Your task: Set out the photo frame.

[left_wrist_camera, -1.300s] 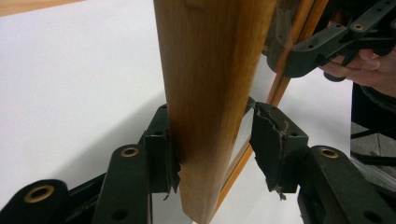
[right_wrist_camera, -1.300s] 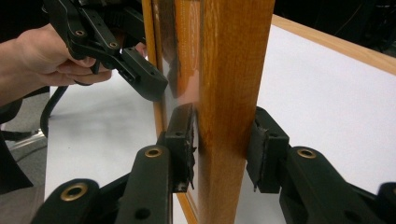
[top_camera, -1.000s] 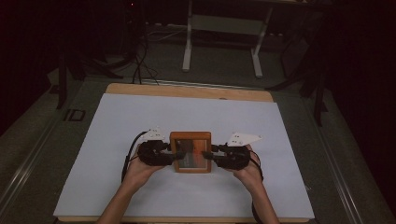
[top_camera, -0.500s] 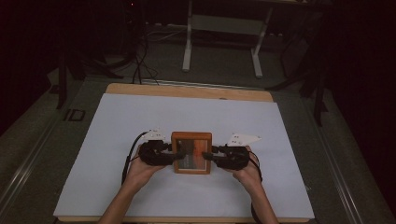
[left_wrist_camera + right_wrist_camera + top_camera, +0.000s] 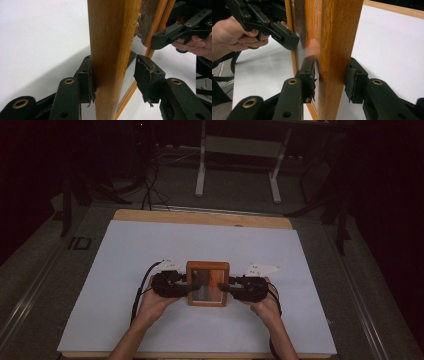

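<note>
Nothing moved much: wooden frame [image 5: 208, 283] stands on desk [image 5: 125, 250] between both fingers, left gripper [image 5: 113, 80] and right gripper [image 5: 332, 80] straddling its sides, grip unclear, lift pending.

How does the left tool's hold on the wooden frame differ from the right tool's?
The left tool straddles the frame's left edge, the right tool its right edge. In the left gripper view one pad stands off the frame with a gap; in the right gripper view both pads sit close against it, though contact is unclear. Both reach in level, with frayed pads.
</note>
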The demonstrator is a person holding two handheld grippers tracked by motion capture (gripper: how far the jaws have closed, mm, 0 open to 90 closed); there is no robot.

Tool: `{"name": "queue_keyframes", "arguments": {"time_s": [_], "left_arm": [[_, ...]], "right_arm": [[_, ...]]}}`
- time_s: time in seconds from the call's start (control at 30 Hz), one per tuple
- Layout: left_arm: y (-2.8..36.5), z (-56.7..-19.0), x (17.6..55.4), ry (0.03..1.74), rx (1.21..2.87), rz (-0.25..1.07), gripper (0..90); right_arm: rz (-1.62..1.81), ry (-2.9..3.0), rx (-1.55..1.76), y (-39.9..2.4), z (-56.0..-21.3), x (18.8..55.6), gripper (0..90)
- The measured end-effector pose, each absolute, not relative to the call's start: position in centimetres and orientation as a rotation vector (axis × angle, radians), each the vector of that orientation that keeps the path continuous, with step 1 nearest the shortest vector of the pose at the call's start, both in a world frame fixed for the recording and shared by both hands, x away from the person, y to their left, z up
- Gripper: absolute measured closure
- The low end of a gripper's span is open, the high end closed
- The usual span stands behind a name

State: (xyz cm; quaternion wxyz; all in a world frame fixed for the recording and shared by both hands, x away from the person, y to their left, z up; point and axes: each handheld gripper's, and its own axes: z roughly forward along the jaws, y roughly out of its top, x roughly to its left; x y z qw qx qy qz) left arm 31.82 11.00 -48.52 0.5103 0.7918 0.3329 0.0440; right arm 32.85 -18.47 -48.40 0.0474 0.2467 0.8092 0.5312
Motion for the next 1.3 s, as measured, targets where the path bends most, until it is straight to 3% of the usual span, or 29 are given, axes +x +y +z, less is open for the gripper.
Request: {"name": "queue_keyframes", "arguments": {"time_s": [1.3], "left_arm": [[10.5,-49.4,32.5,0.883,1.845,0.126,53.6]], "right_arm": [[1.647,2.437,0.895,-18.6,-49.7,34.1,59.7]]}}
